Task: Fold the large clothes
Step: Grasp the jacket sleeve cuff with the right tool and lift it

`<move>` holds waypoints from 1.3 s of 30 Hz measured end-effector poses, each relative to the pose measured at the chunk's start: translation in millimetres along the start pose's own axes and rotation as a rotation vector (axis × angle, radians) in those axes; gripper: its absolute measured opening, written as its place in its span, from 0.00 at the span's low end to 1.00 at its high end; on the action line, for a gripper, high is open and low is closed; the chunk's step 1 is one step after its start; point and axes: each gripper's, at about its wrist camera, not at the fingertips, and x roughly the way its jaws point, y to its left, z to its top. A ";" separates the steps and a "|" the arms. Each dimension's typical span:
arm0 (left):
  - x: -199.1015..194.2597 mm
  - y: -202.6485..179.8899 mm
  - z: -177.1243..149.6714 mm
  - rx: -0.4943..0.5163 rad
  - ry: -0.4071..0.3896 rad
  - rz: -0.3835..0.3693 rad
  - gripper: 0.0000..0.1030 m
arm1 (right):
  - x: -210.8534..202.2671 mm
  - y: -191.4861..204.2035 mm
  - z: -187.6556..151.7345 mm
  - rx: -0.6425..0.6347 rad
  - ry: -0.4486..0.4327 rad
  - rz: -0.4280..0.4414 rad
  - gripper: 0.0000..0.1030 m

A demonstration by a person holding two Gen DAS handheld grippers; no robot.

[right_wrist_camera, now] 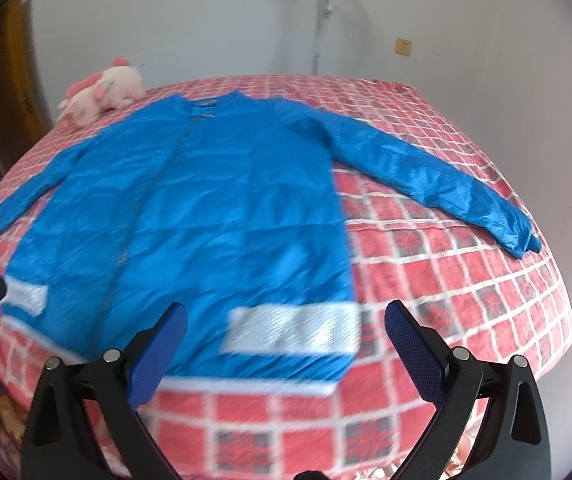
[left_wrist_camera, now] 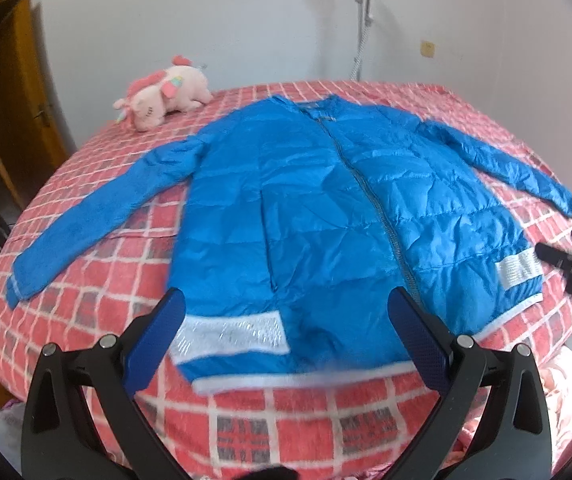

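Here a blue padded jacket (left_wrist_camera: 325, 208) lies spread flat, front up and zipped, on a bed (left_wrist_camera: 98, 280) covered in a red-and-white checked quilt. Its collar points toward the far wall and its white-trimmed hem lies toward the near edge of the bed. Both sleeves stretch out and away from the jacket's body, angled toward the near corners of the bed. A grey zip (left_wrist_camera: 381, 216) runs down the middle of the jacket, and a white patch (left_wrist_camera: 230, 338) sits low on each front panel just above the hem.

The left tool (left_wrist_camera: 286, 320) hangs over the jacket's hem, near the panel with the white patch; its blue-padded fingers (left_wrist_camera: 154, 344) are spread wide and grasp nothing. The right tool (right_wrist_camera: 286, 324) hangs over the hem at the other front panel, above a second white patch (right_wrist_camera: 293, 332), its fingers likewise spread wide and empty. Whether either tool touches the fabric cannot be told. From the left wrist view the right tool also shows as a dark shape just beside the jacket's corner, near the hem.

Beyond the jacket's left shoulder, near the far edge of the bed, a pink plush toy (left_wrist_camera: 166, 96) lies on its side, apart from the jacket. Behind the jacket's collar, a grey stand (left_wrist_camera: 361, 20) rises against the white wall.
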 end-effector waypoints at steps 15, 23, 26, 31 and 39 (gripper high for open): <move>140.1 -63.3 115.4 0.124 0.234 -0.131 0.97 | 74.2 -236.6 69.0 0.372 0.084 -0.180 0.96; 204.4 -87.4 175.5 0.070 0.260 -0.123 0.97 | 114.8 -356.0 68.6 0.569 0.199 -0.227 0.96; 222.3 -87.4 185.8 0.044 0.256 -0.112 0.96 | 137.9 -384.3 61.8 0.636 0.245 -0.160 0.92; 239.9 -86.5 192.9 0.028 0.245 -0.121 0.89 | 162.0 -404.2 50.1 0.737 0.274 -0.067 0.91; 260.3 -79.5 190.7 -0.010 0.256 -0.130 0.65 | 172.5 -409.2 50.1 0.797 0.227 -0.006 0.55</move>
